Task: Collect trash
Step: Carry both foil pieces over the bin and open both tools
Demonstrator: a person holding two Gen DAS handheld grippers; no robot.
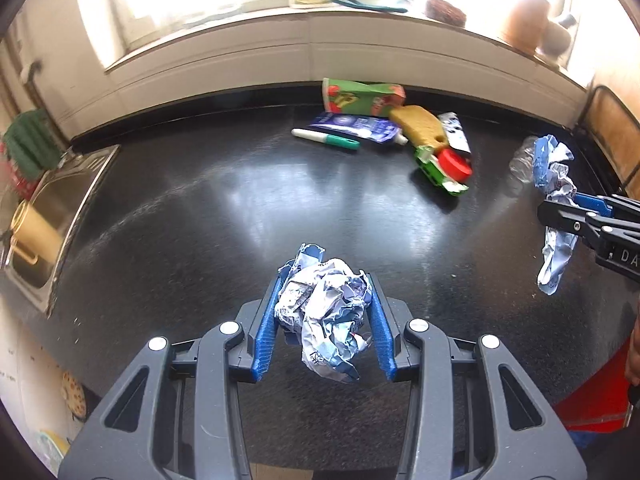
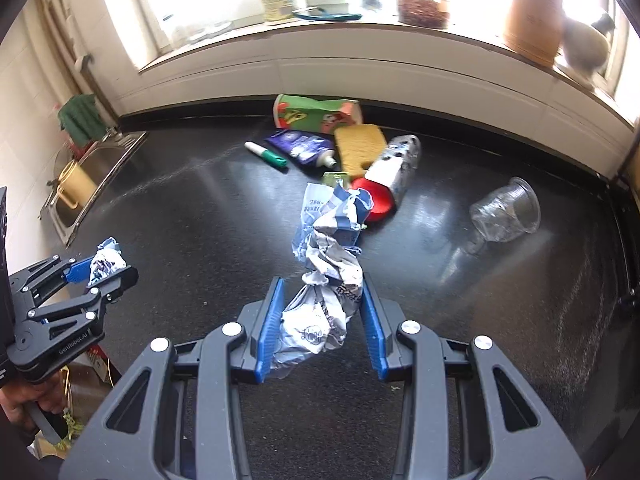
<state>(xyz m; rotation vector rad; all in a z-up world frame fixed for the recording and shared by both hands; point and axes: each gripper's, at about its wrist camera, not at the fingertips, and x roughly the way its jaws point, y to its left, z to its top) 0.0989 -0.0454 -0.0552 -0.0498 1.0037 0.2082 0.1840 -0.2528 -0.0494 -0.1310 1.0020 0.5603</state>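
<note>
We hold a paper wad [image 1: 324, 312] clamped in the left tool [image 1: 325, 320] above the desk [image 1: 200, 208], well short of the sponge [image 1: 420, 124]; it is a rough ball with no clear long axis. Our right tool [image 2: 322, 316] grips a long wrapper [image 2: 328, 264], its long axis running toward the sponge.

At the left edge of the right wrist view, we read "GenRobot.AI" in small white letters on the black body of the left gripper [image 2: 105, 277]. At the right edge of the left wrist view, we read only "DA" on the right gripper [image 1: 560, 208]. Print on the crumpled wrappers stays illegible.
</note>
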